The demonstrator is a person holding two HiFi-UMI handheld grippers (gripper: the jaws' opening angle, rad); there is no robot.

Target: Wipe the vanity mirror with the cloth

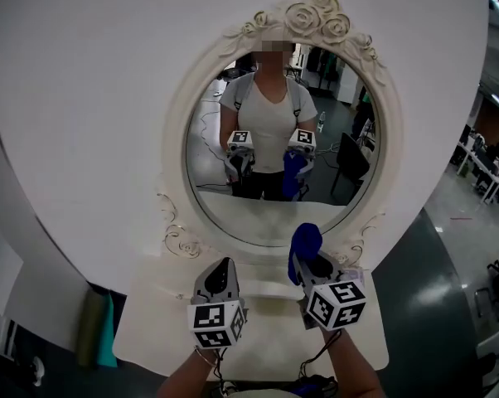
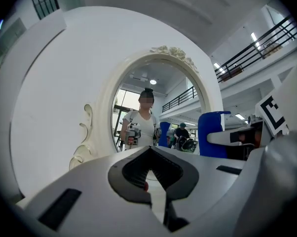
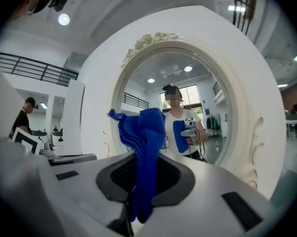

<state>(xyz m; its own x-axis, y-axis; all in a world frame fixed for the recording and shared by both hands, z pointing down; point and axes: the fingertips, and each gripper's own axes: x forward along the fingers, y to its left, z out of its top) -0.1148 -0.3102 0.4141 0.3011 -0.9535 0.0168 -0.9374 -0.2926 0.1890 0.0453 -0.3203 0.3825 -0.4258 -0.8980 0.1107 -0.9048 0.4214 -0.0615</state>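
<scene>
My right claw (image 1: 309, 265) is clamping the blue cloth (image 1: 306, 240) upright, near the vanity mirror (image 1: 270, 210); my left claw (image 1: 223, 268) is pressing its jaws together, empty, above the white surface (image 1: 150, 326).

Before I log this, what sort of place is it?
Probably an open office or lab hall, not a home: occupied desks, a railed upper gallery, strip ceiling lights.

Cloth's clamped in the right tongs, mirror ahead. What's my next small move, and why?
Probably ease the right tongs forward and up until the blue cloth meets the mirror glass: the cloth is clamped but hangs short of the glass.
</scene>
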